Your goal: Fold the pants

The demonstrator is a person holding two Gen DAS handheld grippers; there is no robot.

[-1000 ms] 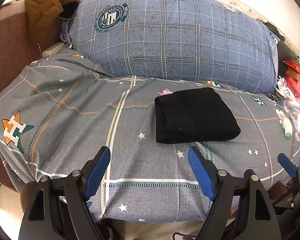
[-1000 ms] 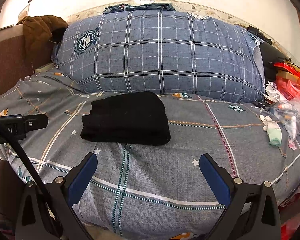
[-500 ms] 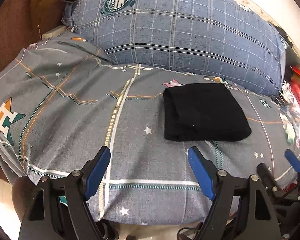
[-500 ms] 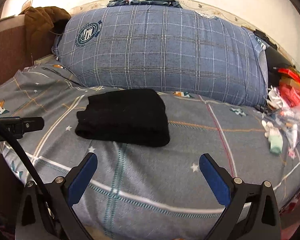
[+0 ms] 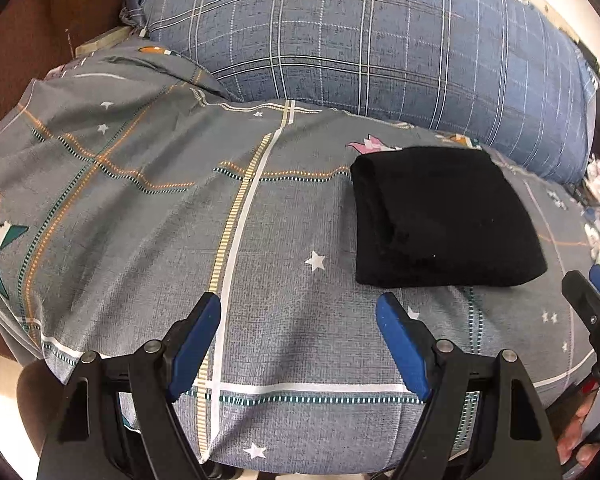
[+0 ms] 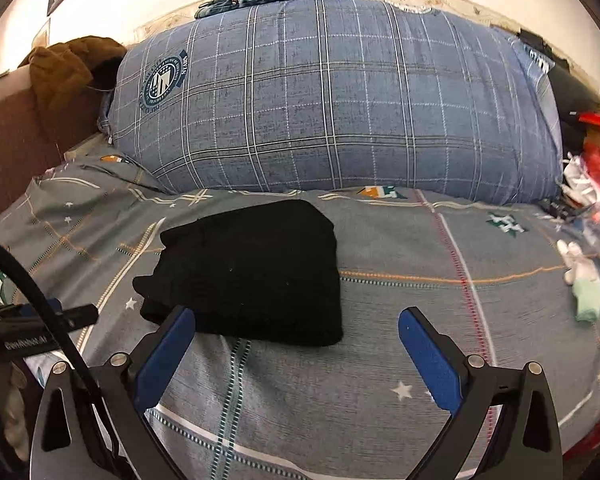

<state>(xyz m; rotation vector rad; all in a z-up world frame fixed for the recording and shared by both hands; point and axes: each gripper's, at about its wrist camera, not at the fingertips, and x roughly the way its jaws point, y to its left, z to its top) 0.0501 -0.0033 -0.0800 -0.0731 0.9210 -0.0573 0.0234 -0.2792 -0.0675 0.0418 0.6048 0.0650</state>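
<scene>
Seen from the left wrist, the left tongs (image 5: 298, 316) stand wide with nothing between the blue pads, hanging over the grey patterned bedsheet (image 5: 148, 208) close to the bed's near edge. The folded black pants (image 5: 440, 216) lie ahead and to the right of them, a compact rectangle with its near edge just beyond the right-hand pad and its far edge close to the blue plaid pillow (image 5: 360, 40). A broad stretch of bare sheet lies to the left of the pants, running to the bed's left edge by the brown headboard. At the right border part of the right tongs shows. Compared with a second ago, this view has dipped and drawn nearer: the pants sit larger and further right, and the pillow's top is now cut off. From the right wrist, the right tongs (image 6: 296, 328) are also wide and empty; the left-hand pad overlaps the pants' (image 6: 252, 272) near-left corner in the picture, though whether it touches I cannot tell. Open sheet (image 6: 440, 264) extends rightward to a blurred clutter of small items at the bed's right edge. Earlier the pants lay clear of that pad and higher in this view.
</scene>
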